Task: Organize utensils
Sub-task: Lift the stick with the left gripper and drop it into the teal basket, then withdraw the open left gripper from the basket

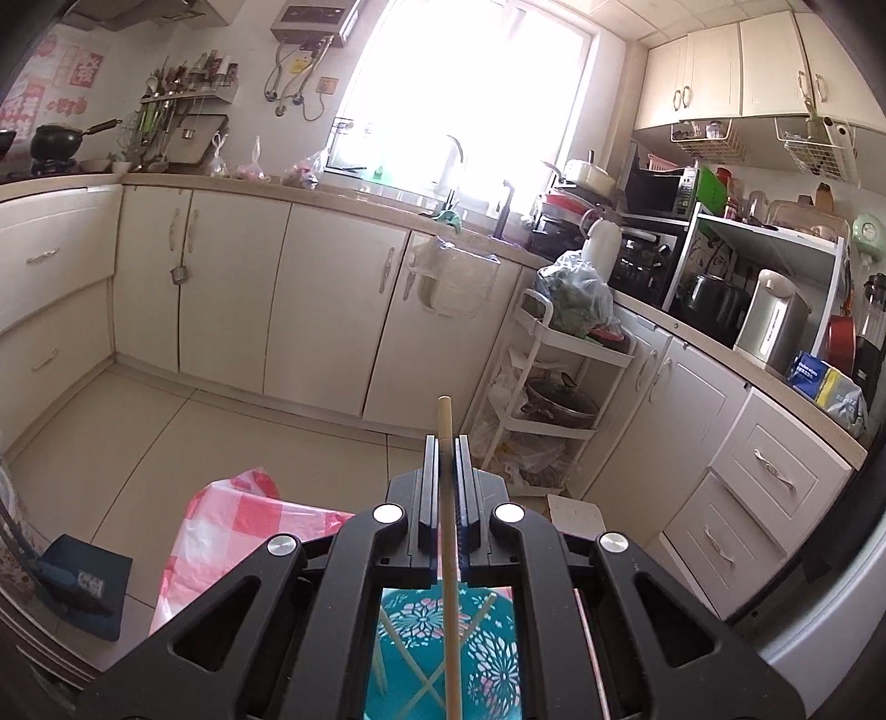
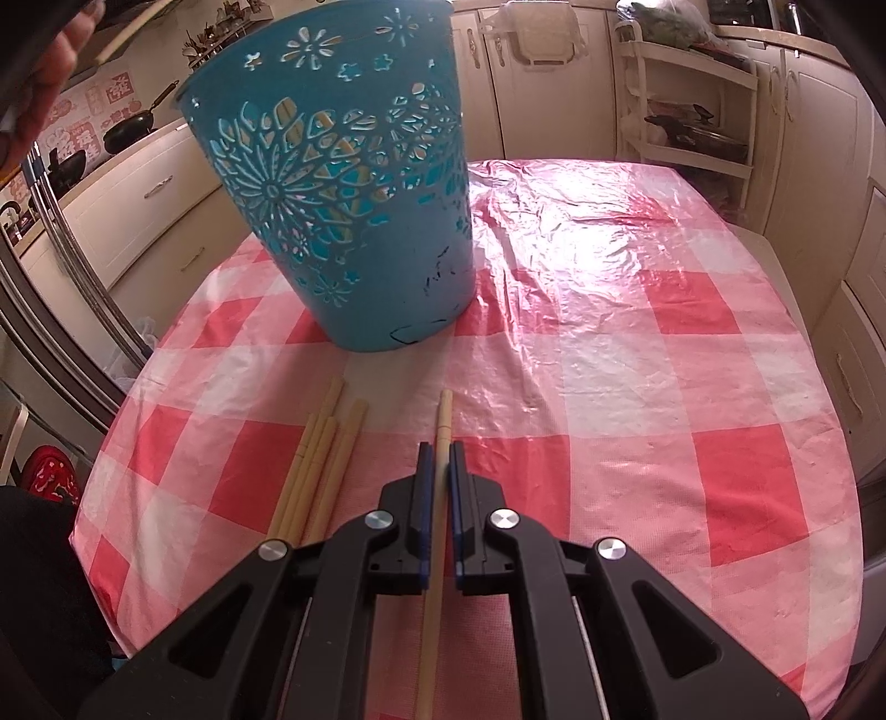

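Note:
My left gripper is shut on a pale wooden chopstick and holds it above the teal cut-out basket, whose inside shows below the jaws with chopsticks in it. My right gripper is shut on another chopstick low over the red-and-white checked tablecloth. Several more chopsticks lie on the cloth just left of it. The teal basket stands upright at the table's far left. The left hand's chopstick shows at the top left.
The table sits in a kitchen with cream cabinets around. A white trolley with pots stands past the table's far edge. A blue cushion lies on the floor at left. The cloth's right half holds nothing.

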{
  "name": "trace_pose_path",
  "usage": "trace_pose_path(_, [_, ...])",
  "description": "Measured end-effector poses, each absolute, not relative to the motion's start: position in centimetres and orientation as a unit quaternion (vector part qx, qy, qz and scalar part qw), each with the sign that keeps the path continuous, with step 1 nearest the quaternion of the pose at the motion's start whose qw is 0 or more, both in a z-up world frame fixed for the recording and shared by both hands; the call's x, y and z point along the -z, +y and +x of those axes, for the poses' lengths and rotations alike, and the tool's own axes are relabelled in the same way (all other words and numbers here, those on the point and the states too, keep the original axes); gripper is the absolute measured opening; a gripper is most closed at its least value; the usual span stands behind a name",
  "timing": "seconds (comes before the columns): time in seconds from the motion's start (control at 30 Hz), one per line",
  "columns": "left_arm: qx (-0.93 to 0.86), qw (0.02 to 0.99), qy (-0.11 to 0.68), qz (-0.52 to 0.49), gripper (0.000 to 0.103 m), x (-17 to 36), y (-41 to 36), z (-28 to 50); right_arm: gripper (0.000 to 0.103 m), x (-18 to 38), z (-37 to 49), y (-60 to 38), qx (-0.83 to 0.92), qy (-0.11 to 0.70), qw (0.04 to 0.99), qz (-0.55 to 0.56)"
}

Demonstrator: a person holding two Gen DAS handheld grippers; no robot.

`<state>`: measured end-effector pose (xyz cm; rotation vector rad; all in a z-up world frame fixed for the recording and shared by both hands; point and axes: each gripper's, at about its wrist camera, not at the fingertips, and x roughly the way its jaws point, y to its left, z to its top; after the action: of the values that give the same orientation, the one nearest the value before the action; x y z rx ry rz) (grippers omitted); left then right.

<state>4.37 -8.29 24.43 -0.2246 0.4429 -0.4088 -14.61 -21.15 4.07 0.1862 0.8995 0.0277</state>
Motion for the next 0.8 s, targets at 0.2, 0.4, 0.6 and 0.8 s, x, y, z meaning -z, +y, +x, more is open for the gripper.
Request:
trace_pose_path(0.2, [0.186, 0.952, 0.216, -0.107, 0.005, -22.7, -9.7, 6.4, 0.006, -4.1, -14.5, -21.4, -0.019, 0.435, 0.895, 0.097])
trace_pose_path(0.4, [0.173, 0.955, 0.226, -0.082, 0.005, -21.0, -10.6, 6.6, 0.006, -4.0, -14.4, -21.4, -0.02, 0.433, 0.896, 0.096])
trace_pose_path(0.6, [0.176, 0.95, 0.251, -0.057, 0.005, -19.5, -10.9, 6.3, 0.006, -4.0, -14.4, -21.2, -0.019, 0.433, 0.897, 0.093])
trace_pose_path(0.8, [0.175, 0.944, 0.278, -0.033, 0.015, -18.9, -9.8, 5.1, 0.006, -4.0, -14.3, -21.3, -0.023, 0.435, 0.895, 0.094])
